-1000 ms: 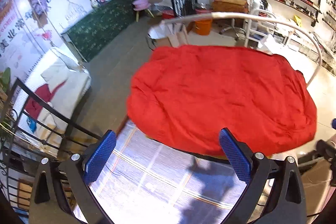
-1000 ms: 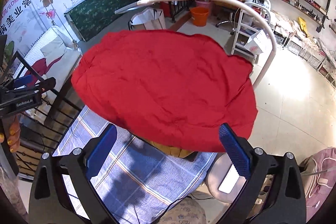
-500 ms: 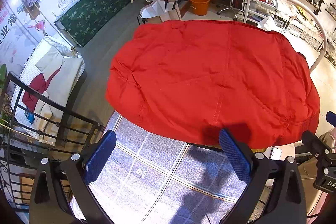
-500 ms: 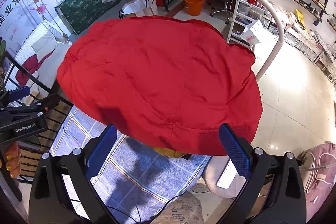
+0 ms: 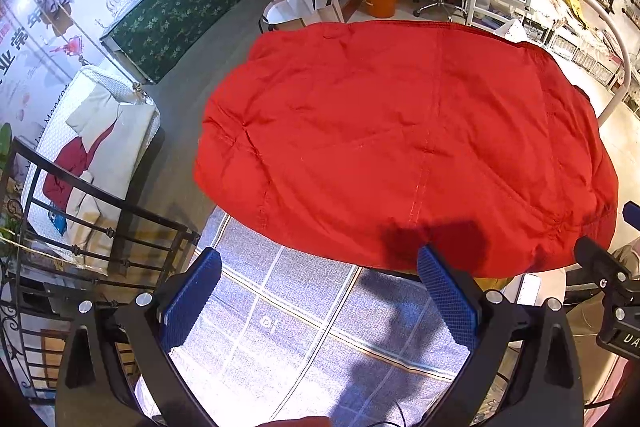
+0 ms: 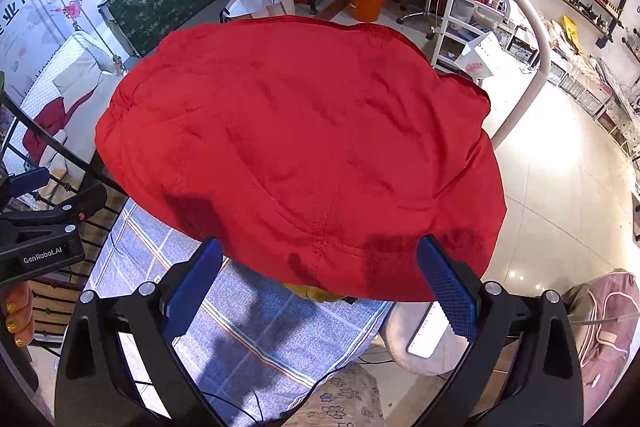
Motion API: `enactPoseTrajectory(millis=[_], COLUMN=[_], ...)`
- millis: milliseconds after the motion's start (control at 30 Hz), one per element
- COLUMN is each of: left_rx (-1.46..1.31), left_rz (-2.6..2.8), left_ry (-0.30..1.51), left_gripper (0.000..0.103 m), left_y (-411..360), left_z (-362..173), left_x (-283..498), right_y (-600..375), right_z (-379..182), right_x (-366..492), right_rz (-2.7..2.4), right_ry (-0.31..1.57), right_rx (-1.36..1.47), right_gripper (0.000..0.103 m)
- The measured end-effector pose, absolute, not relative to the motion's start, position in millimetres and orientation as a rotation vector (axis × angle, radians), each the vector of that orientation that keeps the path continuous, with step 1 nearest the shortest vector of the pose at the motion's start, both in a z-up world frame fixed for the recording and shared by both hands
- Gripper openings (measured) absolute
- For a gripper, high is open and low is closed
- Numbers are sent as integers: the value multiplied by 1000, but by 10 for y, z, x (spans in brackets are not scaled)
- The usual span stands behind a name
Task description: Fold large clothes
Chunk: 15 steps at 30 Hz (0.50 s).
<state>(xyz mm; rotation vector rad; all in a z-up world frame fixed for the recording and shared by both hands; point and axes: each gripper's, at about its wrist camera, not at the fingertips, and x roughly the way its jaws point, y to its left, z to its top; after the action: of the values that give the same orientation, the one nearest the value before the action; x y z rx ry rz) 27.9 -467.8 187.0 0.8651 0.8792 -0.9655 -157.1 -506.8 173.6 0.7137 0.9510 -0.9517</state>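
Left wrist: left gripper [image 5: 320, 295] fingers spread, empty | right gripper [image 6: 320, 283] likewise | red garment [image 5: 400, 147] flat on desk [image 5: 300, 327]

1. The left gripper [image 5: 318, 295] had its two blue pads wide apart, with nothing between them.
2. The right gripper [image 6: 320, 283] was spread wide too, and it held nothing.
3. A hand [image 6: 16, 311] was under the left gripper, near its handle.
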Motion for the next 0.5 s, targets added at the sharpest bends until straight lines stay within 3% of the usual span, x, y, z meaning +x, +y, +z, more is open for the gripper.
enactPoseTrajectory(millis=[500], left_rx=[870], left_rz=[-961], left_ry=[875], left_gripper=[97], left_y=[-4652], left_z=[1850], left_x=[227], right_y=[-5079], right_z=[1736], right_x=[-1562], right_rz=[-946], right_ry=[951], right_rx=[706], right_gripper=[96])
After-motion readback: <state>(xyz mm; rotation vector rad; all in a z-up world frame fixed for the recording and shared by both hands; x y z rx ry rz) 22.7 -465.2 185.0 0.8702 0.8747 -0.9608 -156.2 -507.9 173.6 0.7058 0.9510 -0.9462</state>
